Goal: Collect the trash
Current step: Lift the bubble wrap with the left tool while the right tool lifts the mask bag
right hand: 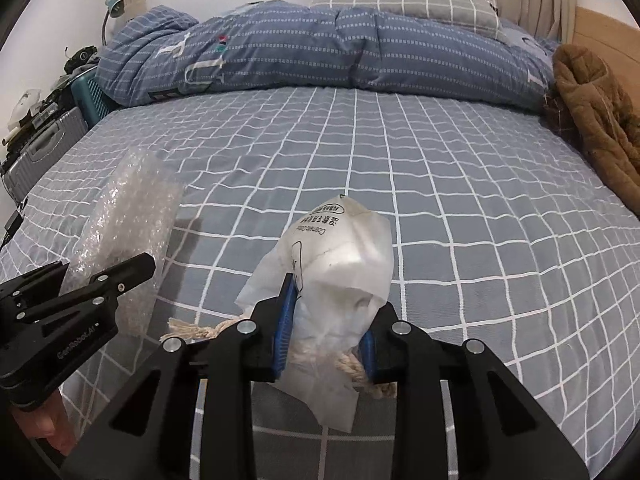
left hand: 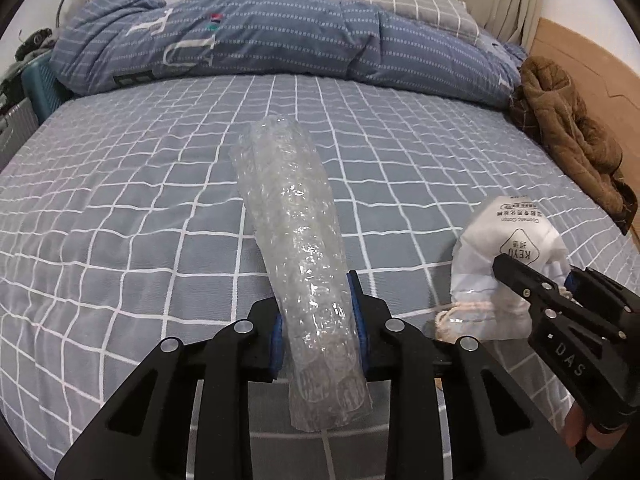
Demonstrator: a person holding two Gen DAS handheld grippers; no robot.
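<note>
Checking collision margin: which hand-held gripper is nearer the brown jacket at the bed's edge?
Right. The right hand-held gripper, shut on the white bag, is on the brown jacket's side; the left hand-held gripper, clamping the bubble wrap, sits farther away.

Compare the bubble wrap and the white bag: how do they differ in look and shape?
The bubble wrap is clear and bubbled; the white bag is cloudy white with printed text. The bubble wrap is a long roll; the white bag is short, crumpled, with a rope drawstring. The left claw grips the wrap, the right claw the bag. Both are held above the bed.
</note>
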